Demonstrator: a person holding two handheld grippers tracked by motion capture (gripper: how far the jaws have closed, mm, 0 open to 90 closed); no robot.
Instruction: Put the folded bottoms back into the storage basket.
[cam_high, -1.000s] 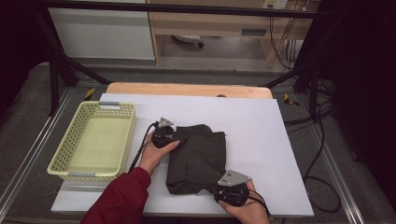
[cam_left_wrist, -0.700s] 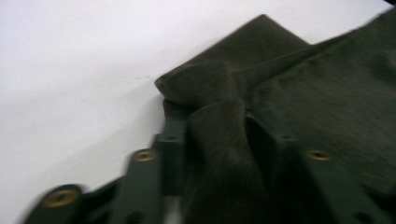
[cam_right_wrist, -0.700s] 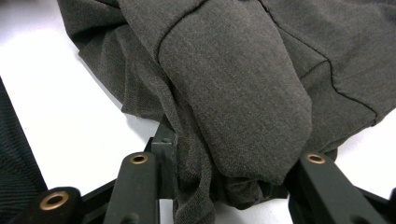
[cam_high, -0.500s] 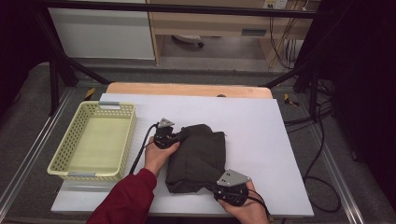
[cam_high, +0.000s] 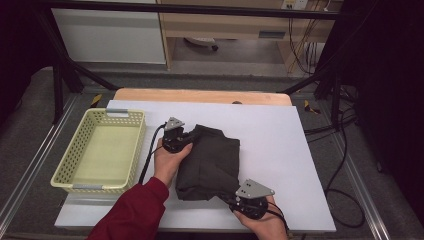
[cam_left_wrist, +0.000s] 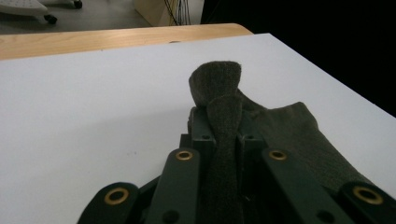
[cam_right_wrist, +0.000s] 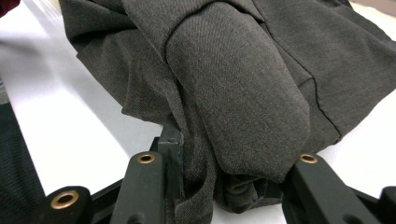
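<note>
I see left hand-held gripper clamped on dark cloth fold at 10 o'clock; right hand-held gripper pinching its 5 o'clock corner; desk beneath.

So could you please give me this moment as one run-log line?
left gripper: shut on cloth, far corner | right gripper: shut on cloth, near corner | cloth: folded, on table | basket: empty

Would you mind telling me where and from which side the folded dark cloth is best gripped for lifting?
Grip the cloth at two opposite corners, coming in low from outside each. The left gripper pinches the far left corner, the right gripper the near right one. The edges there are thin folds lying flat, so level jaws can likely slide around them.
</note>
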